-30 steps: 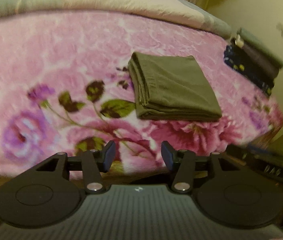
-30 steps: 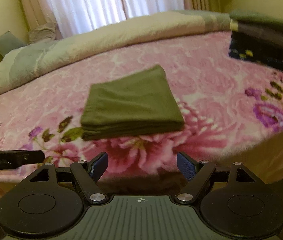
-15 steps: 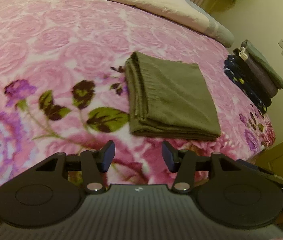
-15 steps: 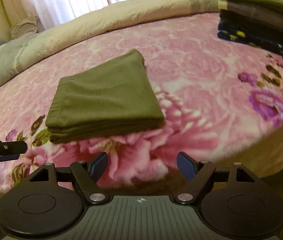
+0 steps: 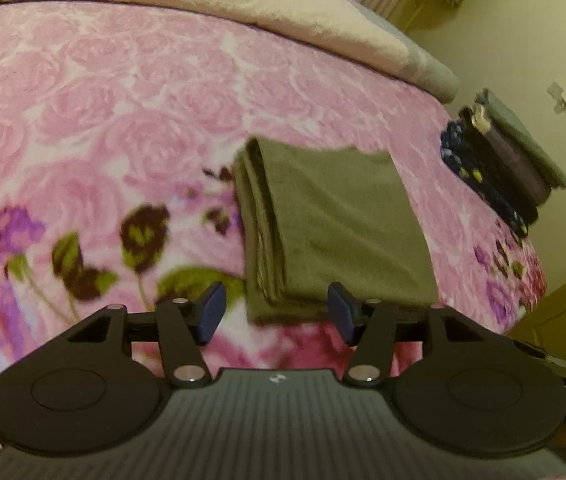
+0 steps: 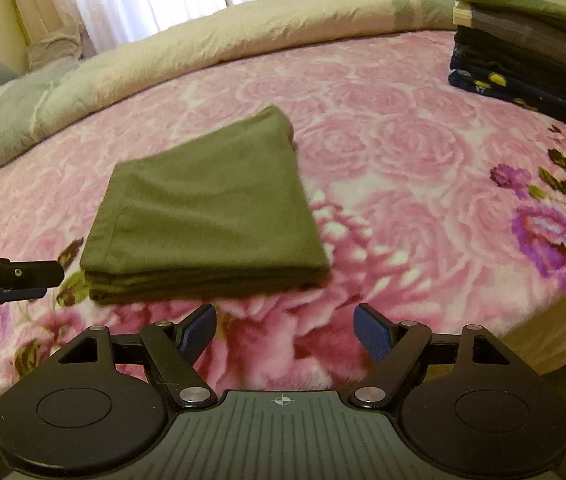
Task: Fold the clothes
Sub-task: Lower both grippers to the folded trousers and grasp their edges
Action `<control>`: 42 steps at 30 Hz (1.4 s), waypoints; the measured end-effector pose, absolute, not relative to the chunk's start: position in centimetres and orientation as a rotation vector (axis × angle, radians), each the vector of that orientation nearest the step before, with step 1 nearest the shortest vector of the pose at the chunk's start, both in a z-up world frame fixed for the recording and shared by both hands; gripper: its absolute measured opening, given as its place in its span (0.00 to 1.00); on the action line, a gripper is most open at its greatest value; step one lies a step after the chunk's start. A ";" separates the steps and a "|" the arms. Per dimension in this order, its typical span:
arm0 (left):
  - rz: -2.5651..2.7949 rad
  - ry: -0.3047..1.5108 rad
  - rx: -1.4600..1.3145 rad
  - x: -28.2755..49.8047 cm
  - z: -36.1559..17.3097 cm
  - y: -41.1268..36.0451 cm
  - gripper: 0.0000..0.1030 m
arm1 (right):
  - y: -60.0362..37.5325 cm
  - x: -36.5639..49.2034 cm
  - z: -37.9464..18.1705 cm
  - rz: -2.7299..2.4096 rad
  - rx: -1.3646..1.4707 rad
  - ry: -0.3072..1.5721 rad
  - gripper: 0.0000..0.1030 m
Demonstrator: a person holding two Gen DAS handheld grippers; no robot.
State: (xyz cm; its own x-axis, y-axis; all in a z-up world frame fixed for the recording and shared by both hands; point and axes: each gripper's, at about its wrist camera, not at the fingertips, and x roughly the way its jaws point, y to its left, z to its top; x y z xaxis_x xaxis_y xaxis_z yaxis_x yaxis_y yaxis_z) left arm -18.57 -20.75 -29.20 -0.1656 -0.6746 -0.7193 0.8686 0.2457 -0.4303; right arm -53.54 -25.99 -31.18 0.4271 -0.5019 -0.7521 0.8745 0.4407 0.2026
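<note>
Now the folded olive garment (image 5: 335, 220) is lying flat on the pink floral blanket (image 5: 123, 128), near its front edge. Both the left gripper (image 5: 275, 312) and the right gripper (image 6: 285, 328) are hovering just before it, fingers spread apart and gripping nothing. A stack of folded clothes (image 6: 531, 52) is sitting well apart at the blanket's far right.

Very little can be read. In the right wrist view, the black body of the left gripper (image 6: 11, 276) coming in from the left edge carries small white letters that look like "AI", cut off by the frame. The grey ribbed housing of each gripper bears only a small white symbol, not text. Nothing else shows writing
</note>
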 end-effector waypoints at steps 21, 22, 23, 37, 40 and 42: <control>-1.426 1.476 -0.124 -12.7 -37.7 -29.4 0.55 | -40.9 -57.1 -36.3 -0.624 1.195 0.358 0.76; -1.440 1.487 -0.132 -12.6 -38.0 -29.8 0.55 | -41.4 -56.8 -36.5 -0.604 1.204 0.357 0.76; -1.452 1.492 -0.139 -12.6 -38.2 -30.1 0.55 | -42.1 -56.5 -36.8 -0.579 1.217 0.351 0.76; -1.458 1.618 -0.097 -12.7 -38.0 -33.6 0.26 | -46.4 -54.3 -39.4 -0.391 1.330 0.380 0.33; -1.465 1.633 -0.058 -13.1 -34.6 -34.9 0.25 | -45.8 -54.8 -36.8 -0.450 1.354 0.365 0.31; -1.506 1.636 -0.050 -13.3 -31.4 -36.0 0.25 | -45.2 -55.7 -33.8 -0.498 1.368 0.335 0.31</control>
State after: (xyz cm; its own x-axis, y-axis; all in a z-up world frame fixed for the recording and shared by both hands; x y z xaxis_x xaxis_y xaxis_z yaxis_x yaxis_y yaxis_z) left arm -13.34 -36.00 -31.36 -0.6069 -0.5642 -0.5598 0.5112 0.2622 -0.8185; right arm -55.72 -45.23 -33.84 0.8511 -0.1424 -0.5053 0.5217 0.1230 0.8442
